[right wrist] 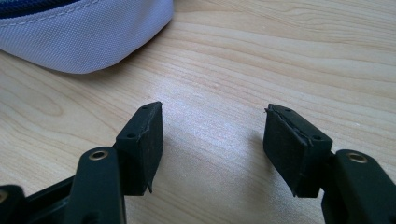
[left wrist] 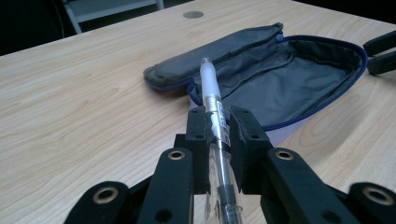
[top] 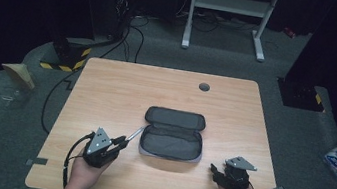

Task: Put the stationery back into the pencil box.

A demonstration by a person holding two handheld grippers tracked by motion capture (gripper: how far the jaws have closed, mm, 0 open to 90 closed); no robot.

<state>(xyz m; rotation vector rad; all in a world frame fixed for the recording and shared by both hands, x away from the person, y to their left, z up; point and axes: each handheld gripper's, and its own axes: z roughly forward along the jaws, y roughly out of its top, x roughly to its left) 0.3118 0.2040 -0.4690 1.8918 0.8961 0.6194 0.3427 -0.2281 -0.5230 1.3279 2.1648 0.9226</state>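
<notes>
The left tongs (left wrist: 218, 128) are clamped tight, while the right tongs (right wrist: 212, 140) rest low with jaws apart.

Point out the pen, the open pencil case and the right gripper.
pen (left wrist: 208, 79): left gripper view, clear barrel near the tip.
pencil case (top: 171, 143): high view, grey inner lining.
right gripper (right wrist: 212, 140): right gripper view, midway between its open jaws.

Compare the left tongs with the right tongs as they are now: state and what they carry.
The left tongs are shut on a clear pen, while the right tongs stand open with nothing between them. The left tongs aim the pen at the open grey pencil case; the right tongs sit low over the bare table beside the case's corner. Both have black jaws and are hand-held.
</notes>
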